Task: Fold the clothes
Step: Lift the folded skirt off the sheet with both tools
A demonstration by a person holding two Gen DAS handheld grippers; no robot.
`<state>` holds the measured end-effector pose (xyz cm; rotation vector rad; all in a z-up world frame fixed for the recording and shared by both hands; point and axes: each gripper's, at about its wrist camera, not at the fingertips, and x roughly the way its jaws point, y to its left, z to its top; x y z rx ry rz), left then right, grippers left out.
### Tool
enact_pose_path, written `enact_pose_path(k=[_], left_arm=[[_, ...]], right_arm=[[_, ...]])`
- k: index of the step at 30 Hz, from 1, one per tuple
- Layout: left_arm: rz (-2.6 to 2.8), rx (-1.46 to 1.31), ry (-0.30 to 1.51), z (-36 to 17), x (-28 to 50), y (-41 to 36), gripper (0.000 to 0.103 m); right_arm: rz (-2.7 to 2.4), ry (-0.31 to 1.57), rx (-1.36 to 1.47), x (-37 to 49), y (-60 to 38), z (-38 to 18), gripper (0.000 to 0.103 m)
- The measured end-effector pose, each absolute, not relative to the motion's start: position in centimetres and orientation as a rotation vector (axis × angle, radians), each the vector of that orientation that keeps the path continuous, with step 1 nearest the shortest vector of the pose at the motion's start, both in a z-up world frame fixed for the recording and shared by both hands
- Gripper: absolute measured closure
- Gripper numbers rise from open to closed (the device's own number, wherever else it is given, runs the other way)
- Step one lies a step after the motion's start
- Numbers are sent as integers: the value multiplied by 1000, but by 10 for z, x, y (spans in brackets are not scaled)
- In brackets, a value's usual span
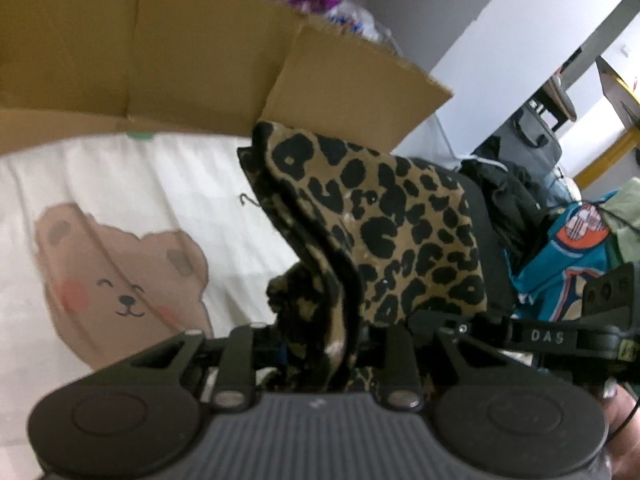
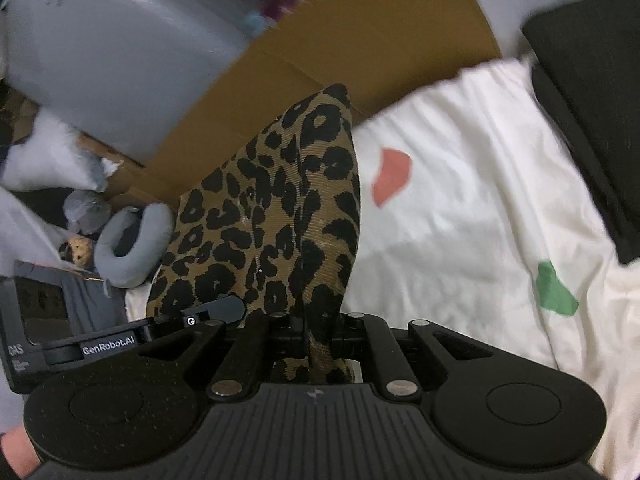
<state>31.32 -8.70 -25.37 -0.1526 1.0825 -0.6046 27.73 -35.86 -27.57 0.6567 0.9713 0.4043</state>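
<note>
**Two grippers pinch one garment**

Both tools hold the tan-and-black leopard-print ribbed garment (image 1: 384, 232), which stands bunched through the middle of each view, lifted off the bedding. The left gripper (image 1: 320, 354) is clamped on a gathered edge at lower centre; the right gripper (image 2: 316, 336) is likewise closed on a thin fold. Holding two points probably lets the cloth hang straight for folding. Beneath lies the white bear-print blanket (image 1: 120, 208), with a brown cardboard box (image 1: 160, 60) along the upper frame.
</note>
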Motion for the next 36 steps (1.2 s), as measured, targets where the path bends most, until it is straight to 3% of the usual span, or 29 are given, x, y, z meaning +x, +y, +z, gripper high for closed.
enact_pose_path(k=[15, 36], left_arm=[[-508, -146, 969, -86, 266, -91, 75], [-471, -217, 777, 79, 203, -116, 76]], right_arm=[[492, 850, 552, 259, -355, -110, 98], [529, 686, 436, 211, -372, 94, 98]])
